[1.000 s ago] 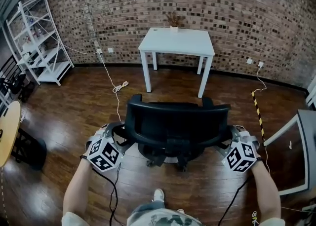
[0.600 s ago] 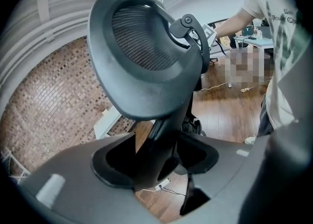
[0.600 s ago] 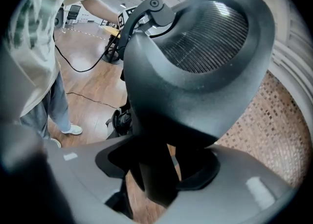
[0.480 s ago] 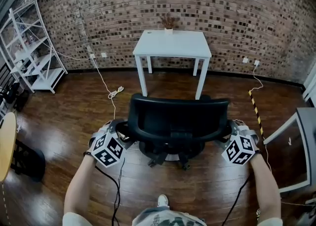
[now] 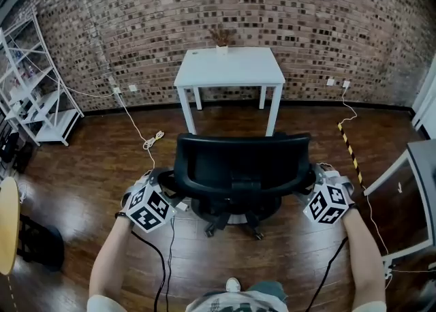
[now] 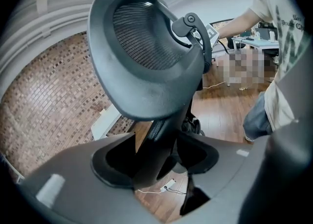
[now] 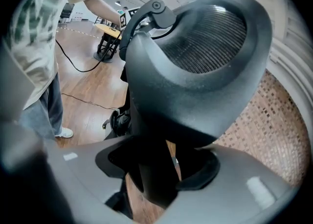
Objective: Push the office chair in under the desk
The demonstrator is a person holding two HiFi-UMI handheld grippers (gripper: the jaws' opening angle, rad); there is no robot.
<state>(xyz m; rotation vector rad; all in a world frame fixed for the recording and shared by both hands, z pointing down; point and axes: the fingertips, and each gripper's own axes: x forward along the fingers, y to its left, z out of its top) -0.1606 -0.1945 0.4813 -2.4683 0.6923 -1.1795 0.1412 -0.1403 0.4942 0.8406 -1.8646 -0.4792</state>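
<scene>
The black office chair stands on the wood floor with its backrest toward me. Just beyond it is the white desk against the brick wall. My left gripper is clamped on the left edge of the backrest, and my right gripper on the right edge. In the left gripper view the backrest's mesh shell fills the frame, and its frame runs down between the jaws of the left gripper. The right gripper view shows the same, with the backrest between the jaws of the right gripper.
A small dried plant sits on the desk's far edge. A white shelf unit stands at the left wall, and a white cable trails over the floor. Yellow-black tape and a grey table edge are at the right. A round wooden table is at the near left.
The chair has rolled forward toward the desk with both grippers still on its backrest. The shelf has slid toward the left edge of the head view.
</scene>
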